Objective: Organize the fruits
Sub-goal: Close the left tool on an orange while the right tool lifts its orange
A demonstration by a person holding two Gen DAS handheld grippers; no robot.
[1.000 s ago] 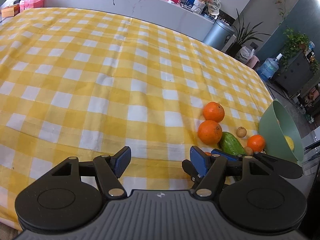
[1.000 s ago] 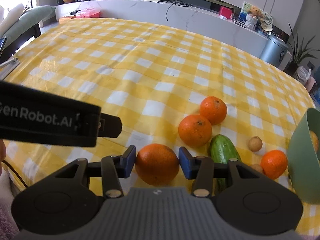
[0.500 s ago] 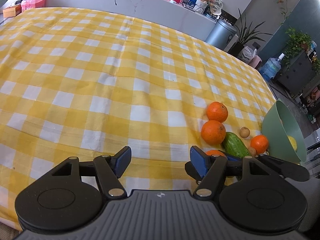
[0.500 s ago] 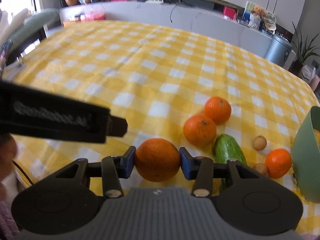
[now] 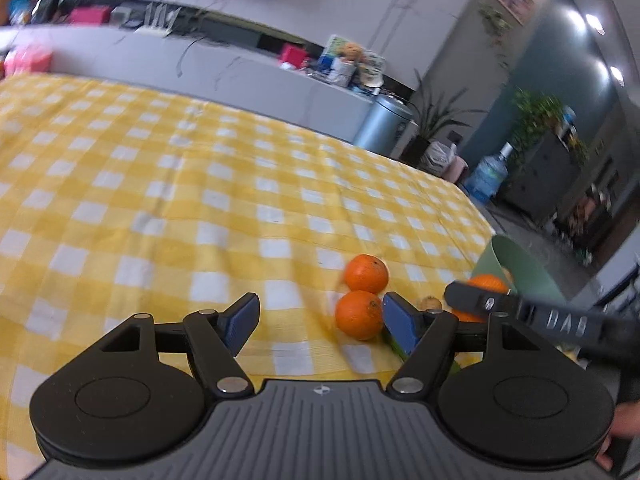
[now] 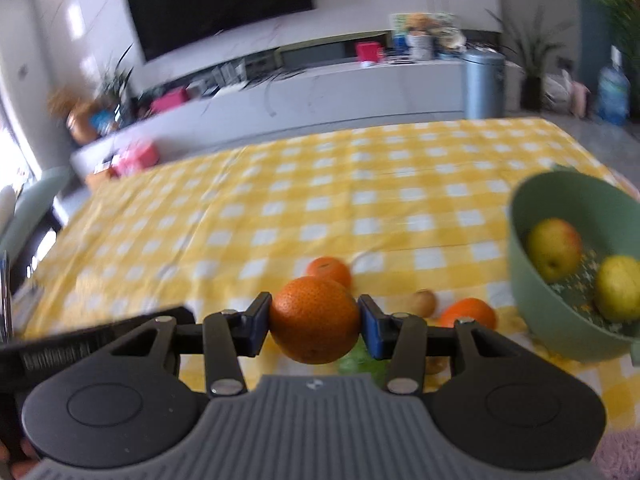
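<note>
Right gripper: tilted down over the near table edge, both blue pads pressed on the sides of a big orange, which is gripped firmly and carried clear of the cloth.
Left gripper: also angled down at the table, jaws spreading wider right now and nothing between them, just bare checked cloth.
Bowl: green, tipped on its side at the right end of the table, mouth facing the fruit.
In the bowl: one yellow-red apple and one lemon, two pieces side by side.
On the cloth: in the left view, two oranges touching each other, one behind the other, just beside the left gripper's right finger.
More fruit: a third orange near the bowl, a small brown round fruit beside it, and a second one partly hidden by the right gripper's finger.
Cucumber: green, lying under the held orange, mostly hidden by the gripper.
In the way: the right gripper's black arm crosses the left view in front of the bowl.
Tablecloth: yellow and white checks.
Orange tally: four, one held, three lying.
</note>
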